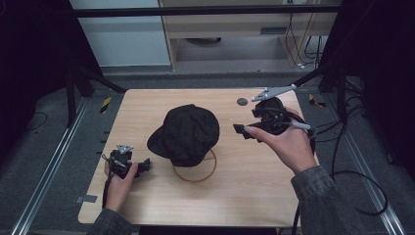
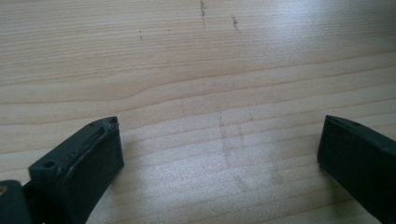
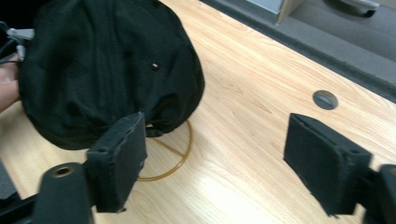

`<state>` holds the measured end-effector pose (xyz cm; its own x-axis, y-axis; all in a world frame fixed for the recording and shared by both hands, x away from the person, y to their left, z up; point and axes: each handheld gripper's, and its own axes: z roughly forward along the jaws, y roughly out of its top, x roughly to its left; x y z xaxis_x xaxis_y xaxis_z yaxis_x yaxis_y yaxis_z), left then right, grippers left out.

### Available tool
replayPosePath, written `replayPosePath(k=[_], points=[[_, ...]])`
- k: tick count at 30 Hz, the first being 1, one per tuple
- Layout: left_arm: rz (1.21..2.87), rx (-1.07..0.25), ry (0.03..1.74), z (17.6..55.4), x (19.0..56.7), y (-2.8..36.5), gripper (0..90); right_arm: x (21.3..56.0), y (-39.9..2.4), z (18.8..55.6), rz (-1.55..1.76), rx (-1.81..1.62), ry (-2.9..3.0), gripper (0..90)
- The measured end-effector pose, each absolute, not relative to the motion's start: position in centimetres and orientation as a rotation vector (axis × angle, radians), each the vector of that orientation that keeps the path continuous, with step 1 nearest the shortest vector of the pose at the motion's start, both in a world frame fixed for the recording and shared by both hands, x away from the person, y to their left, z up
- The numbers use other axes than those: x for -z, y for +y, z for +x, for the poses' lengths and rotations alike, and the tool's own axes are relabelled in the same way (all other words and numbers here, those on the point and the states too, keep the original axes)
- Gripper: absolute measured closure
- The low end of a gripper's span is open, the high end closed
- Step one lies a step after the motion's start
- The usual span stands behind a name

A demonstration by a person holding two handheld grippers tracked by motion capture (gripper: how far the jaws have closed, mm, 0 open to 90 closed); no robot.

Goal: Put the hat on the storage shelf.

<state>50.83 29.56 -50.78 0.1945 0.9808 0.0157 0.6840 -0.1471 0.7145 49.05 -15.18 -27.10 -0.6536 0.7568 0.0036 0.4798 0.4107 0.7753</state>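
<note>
A black cap (image 1: 188, 133) sits in the middle of the wooden table (image 1: 254, 191), resting over a thin brown ring (image 1: 200, 174). My right gripper (image 1: 241, 131) hovers just right of the cap, pointing at it, apart from the fabric. In the right gripper view its jaws stand wide around bare wood, right gripper (image 3: 217, 149) open, with the cap (image 3: 102, 65) and ring (image 3: 180, 154) ahead to the left. My left gripper (image 1: 144, 166) rests low at the front left, beside the cap's brim. The left gripper (image 2: 219, 140) is open over bare tabletop.
A small round grey grommet (image 1: 242, 102) is set into the table near the far edge, behind the right gripper. Black frame posts and cables flank the table on both sides. Bare wood lies along the near edge.
</note>
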Motion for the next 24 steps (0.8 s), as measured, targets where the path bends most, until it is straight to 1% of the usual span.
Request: replayPosePath(k=[1, 2, 3, 6, 10, 21, 24], points=[[1.901, -0.669, 1.551, 50.8, 50.8, 29.6, 0.0, 27.1, -15.2, 49.0, 1.066, -1.107, 2.323, 18.2], [1.901, -0.669, 1.55, 50.8, 50.8, 29.6, 0.0, 27.5, -15.5, 48.9, 1.072, -1.1, 2.31, 14.9], [1.901, -0.669, 1.55, 50.8, 50.8, 29.6, 0.0, 27.5, -15.5, 48.9, 1.072, -1.1, 2.31, 14.9], [1.901, -0.669, 1.551, 50.8, 50.8, 29.6, 0.0, 28.6, -16.2, 48.6, 1.077, -1.083, 2.296, 10.6], [1.904, -0.669, 1.55, 50.8, 50.8, 29.6, 0.0, 29.6, -16.8, 48.3, 1.091, -1.055, 2.278, 8.7], [1.906, -0.669, 1.55, 50.8, 50.8, 29.6, 0.0, 31.9, -17.9, 47.8, 1.119, -1.021, 2.281, 8.2], [1.906, -0.669, 1.55, 50.8, 50.8, 29.6, 0.0, 33.0, -18.4, 47.6, 1.141, -1.011, 2.286, 8.4]])
